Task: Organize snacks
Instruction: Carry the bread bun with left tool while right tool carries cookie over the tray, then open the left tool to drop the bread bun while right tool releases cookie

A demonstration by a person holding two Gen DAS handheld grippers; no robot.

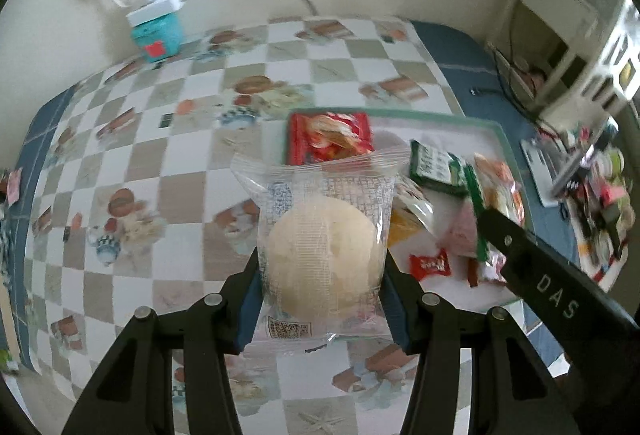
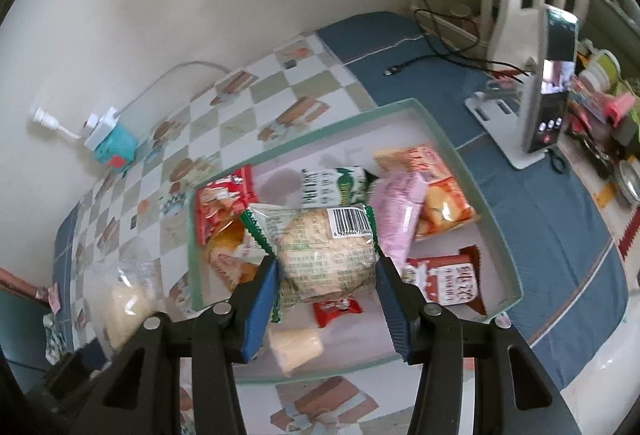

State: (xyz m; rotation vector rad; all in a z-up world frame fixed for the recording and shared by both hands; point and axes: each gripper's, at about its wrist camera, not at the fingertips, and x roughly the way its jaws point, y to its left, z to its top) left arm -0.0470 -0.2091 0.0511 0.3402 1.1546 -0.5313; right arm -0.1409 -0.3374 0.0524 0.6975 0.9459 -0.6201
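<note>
My left gripper [image 1: 320, 287] is shut on a clear packet with a round pale bun [image 1: 324, 259], held above the checkered tablecloth beside the tray's left edge. My right gripper [image 2: 326, 267] is shut on a green-edged packet with a round biscuit [image 2: 320, 251] and a barcode, held over the green-rimmed white tray [image 2: 508, 235]. The tray holds a red packet [image 2: 222, 201], a green-and-white packet [image 2: 332, 187], a pink packet [image 2: 394, 219], an orange packet [image 2: 436, 191] and other snacks. In the left wrist view the right gripper's black finger [image 1: 552, 275] shows over the tray [image 1: 500, 131]. The bun packet [image 2: 124, 299] appears blurred at lower left in the right wrist view.
A teal power cube [image 1: 156, 35] with a white plug and cord sits at the wall. A phone on a white stand [image 2: 548, 87] stands right of the tray on the blue cloth, with cables behind it. Cluttered small items lie at the far right.
</note>
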